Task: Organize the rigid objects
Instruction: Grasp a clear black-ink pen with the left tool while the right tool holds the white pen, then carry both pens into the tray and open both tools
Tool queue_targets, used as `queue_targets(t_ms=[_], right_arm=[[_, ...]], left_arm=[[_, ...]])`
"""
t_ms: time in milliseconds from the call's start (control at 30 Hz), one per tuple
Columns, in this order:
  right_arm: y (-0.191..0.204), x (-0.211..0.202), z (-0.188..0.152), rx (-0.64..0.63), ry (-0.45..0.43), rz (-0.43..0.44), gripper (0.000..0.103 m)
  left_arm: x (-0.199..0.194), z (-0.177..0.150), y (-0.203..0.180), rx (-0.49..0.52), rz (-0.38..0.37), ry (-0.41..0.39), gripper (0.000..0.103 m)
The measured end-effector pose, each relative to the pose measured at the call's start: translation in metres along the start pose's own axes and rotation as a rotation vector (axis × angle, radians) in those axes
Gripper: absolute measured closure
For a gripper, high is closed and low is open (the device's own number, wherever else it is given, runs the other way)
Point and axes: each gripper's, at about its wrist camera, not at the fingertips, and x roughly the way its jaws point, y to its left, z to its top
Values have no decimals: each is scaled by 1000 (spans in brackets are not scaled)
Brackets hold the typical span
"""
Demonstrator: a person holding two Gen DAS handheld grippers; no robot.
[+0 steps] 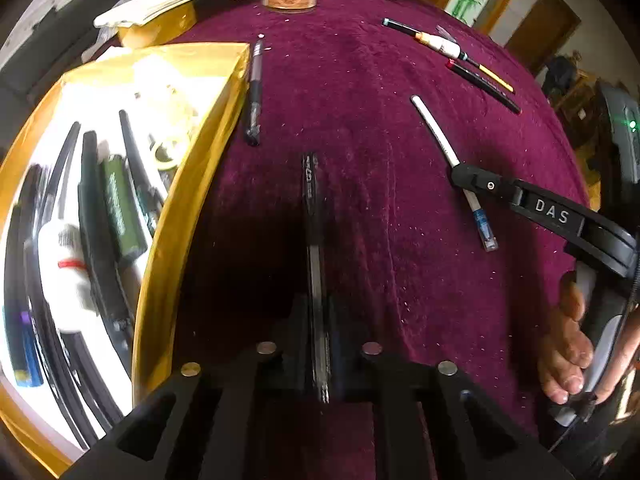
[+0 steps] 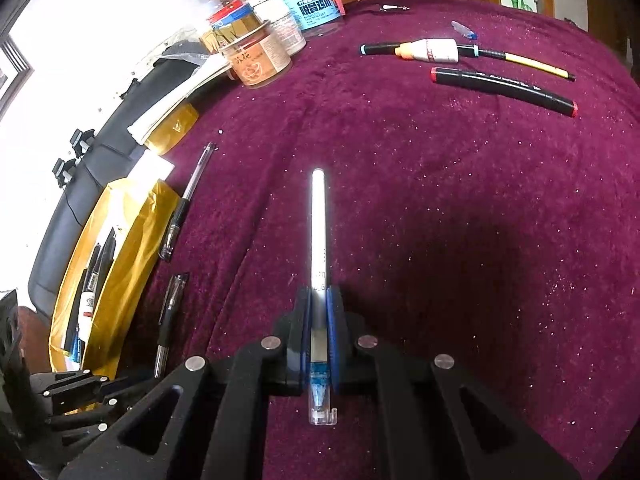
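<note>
Nearest in the left wrist view, the left gripper (image 1: 320, 344) is pointing steeply down at the maroon velvet tablecloth (image 1: 360, 128), its jaws drawn together on a black gel pen (image 1: 311, 216) whose barrel is running away from the camera between them, the far end lying on the cloth. In the right wrist view the right gripper (image 2: 319, 320) is doing likewise, its blue-padded jaws clamped on a white pen (image 2: 318, 232) with a blue tip under a clear cap, the cap end sticking out toward the camera and the white barrel reaching away over the cloth. In the left wrist view the same white pen (image 1: 440, 140) is showing at the right, crossed by the black fingers (image 1: 472, 180) of the right gripper, with a person's hand (image 1: 568, 352) wrapping the handle behind. To the left a gold box (image 1: 192, 184) is sitting with its white interior holding several dark pens, a green object and a white bottle, all blurred. Just beside its right wall another black pen (image 1: 255, 92) is lying on the cloth. Farther off to the right, a red-capped black marker (image 2: 504, 90) is lying near a white correction-fluid bottle (image 2: 432, 51) and a yellow-barrelled pen (image 2: 532, 65), the bottle overlapping a black pen. At the far edge an orange-labelled tin (image 2: 256, 64) and a blue-labelled plastic jar (image 2: 312, 4) are standing among other containers.
</note>
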Motion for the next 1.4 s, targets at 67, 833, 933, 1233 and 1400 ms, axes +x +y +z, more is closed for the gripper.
queue_targets(t_ms=[67, 833, 933, 1233, 1400], right_arm=[[0, 0, -1, -1, -3, 0, 96], [79, -30, -34, -261, -88, 263, 96], [102, -39, -40, -291, -86, 250, 96], [179, -19, -21, -246, -3, 309, 95], [202, 22, -2, -220, 21, 295, 95]], left_arm=[[5, 9, 1, 6, 21, -22, 92], [-145, -86, 138, -302, -56, -376, 95], [-138, -88, 156, -339, -63, -375, 95], [-108, -67, 170, -355, -75, -348, 95], [-92, -49, 176, -361, -61, -331, 95]])
